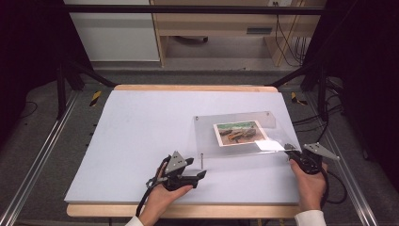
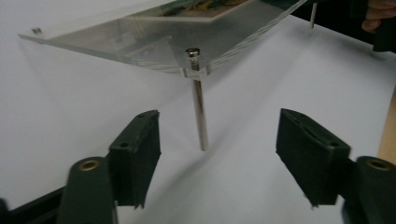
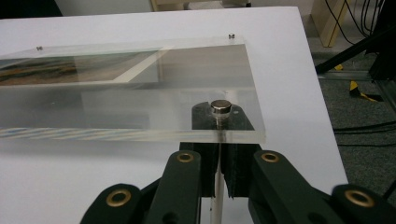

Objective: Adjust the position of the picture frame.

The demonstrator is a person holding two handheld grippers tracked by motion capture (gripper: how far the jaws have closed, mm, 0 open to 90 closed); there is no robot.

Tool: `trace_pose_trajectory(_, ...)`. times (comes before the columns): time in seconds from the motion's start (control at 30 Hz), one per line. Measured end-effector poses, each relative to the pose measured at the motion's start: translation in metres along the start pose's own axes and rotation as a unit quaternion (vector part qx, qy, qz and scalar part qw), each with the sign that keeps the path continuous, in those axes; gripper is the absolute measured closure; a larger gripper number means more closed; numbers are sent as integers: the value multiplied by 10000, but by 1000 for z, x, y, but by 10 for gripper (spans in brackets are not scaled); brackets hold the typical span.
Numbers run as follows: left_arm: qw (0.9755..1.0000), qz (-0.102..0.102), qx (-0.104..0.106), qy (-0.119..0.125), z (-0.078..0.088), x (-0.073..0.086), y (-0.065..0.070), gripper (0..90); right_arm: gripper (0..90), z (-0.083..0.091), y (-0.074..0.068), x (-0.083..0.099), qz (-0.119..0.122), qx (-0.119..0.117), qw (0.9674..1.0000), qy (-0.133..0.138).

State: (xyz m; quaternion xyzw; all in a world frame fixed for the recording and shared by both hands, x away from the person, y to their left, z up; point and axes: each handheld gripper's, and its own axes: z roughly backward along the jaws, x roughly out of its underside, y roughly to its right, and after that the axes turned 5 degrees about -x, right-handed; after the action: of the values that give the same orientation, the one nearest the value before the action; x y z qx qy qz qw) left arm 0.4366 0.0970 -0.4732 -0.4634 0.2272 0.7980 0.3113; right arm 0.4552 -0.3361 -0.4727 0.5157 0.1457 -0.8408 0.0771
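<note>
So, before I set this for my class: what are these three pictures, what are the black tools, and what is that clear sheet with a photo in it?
A person works at a white table with a hand-held two-jaw gripper in each hand. The high view looks down from above; the other two come from cameras riding on each gripper. The clear sheet is an acrylic photo frame holding a picture, raised on thin metal legs. The right gripper is shut on the frame's near right leg, under a corner screw cap. The left gripper is open, its jaws either side of another leg without touching it.
</note>
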Motion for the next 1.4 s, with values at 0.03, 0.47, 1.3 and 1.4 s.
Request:
trace_pose_trajectory(0.03, 9999, 96, -41, -34, -5, 1, 0, 406, 847, 0, 0, 0, 1, -8, 10000, -8)
trace_pose_trajectory(0.47, 9987, 447, -118, 221, -25, -4, -7, 737, 845, 1, 1, -2, -82, -76, 9999, 29)
trace_pose_trajectory(1.3, 9961, 645, 11, 602, -26, -4, -9, 837, 772, -4, 2, 2, -8, -228, 9997, 46)
trace_pose_trajectory(1.4, 9963, 625, 19, 594, -26, -5, -10, 838, 832, -3, 4, 2, -29, -196, 9998, 63)
